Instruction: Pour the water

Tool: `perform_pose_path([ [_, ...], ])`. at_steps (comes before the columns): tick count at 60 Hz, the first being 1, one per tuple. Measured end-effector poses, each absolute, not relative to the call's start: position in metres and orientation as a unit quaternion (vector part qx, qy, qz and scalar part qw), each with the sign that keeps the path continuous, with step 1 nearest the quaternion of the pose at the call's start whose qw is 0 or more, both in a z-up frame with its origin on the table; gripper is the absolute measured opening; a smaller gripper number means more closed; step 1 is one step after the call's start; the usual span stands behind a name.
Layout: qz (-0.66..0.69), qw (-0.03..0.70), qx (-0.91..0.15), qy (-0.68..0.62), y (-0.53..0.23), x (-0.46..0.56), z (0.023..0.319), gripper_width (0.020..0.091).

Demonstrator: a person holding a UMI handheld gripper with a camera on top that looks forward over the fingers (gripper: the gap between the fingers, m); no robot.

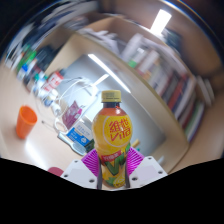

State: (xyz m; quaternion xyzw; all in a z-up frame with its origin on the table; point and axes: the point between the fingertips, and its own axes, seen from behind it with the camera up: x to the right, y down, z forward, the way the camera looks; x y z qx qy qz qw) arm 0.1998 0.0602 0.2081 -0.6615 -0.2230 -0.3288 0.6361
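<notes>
A plastic bottle [112, 135] of yellow drink with a dark red cap and a yellow label stands upright between my fingers. Both magenta pads [94, 161] press against its lower sides, so my gripper [112, 165] is shut on it. The bottle is lifted off the table and the whole room behind it looks tilted. An orange cup [25, 121] stands on the pale table [30, 145], well off to the left of the bottle. The bottom of the bottle is hidden below the fingers.
A clear container with a blue and pink label [75, 108] stands on the table just left of the bottle. Shelves of books [170, 80] fill the wall behind. Ceiling lights [160, 22] show above.
</notes>
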Motion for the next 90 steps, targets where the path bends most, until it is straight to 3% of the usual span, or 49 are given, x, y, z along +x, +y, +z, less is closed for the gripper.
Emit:
perform_pose_path([
  [10,-0.537,0.489,-0.495,-0.476,0.098,0.123,0.215,0.0308],
  [20,-0.633,0.357,-0.355,-0.589,0.114,0.091,0.208,0.0312],
  [29,-0.655,0.305,-0.288,-0.629,0.119,0.076,0.209,0.0313],
  [44,-0.656,0.29,-0.279,-0.638,0.119,0.072,0.205,0.0313],
  [51,-0.645,0.324,-0.31,-0.619,0.118,0.078,0.215,0.0314],
  [57,-0.578,0.451,-0.443,-0.517,0.114,0.098,0.236,0.0313],
  [62,-0.444,0.566,-0.586,-0.373,0.106,0.128,0.241,0.0314],
  [66,-0.286,0.633,-0.68,-0.235,0.1,0.141,0.222,0.0317],
  [69,-0.151,0.665,-0.72,-0.13,0.093,0.139,0.192,0.0315],
  [73,-0.023,0.66,-0.749,-0.054,0.086,0.147,0.177,0.0316],
  [75,0.003,0.659,-0.751,-0.034,0.084,0.156,0.173,0.0316],
  [77,0.013,0.671,-0.741,-0.006,0.079,0.146,0.144,0.0317],
  [90,0.052,0.642,-0.765,0.01,0.084,0.168,0.094,0.0332],
])
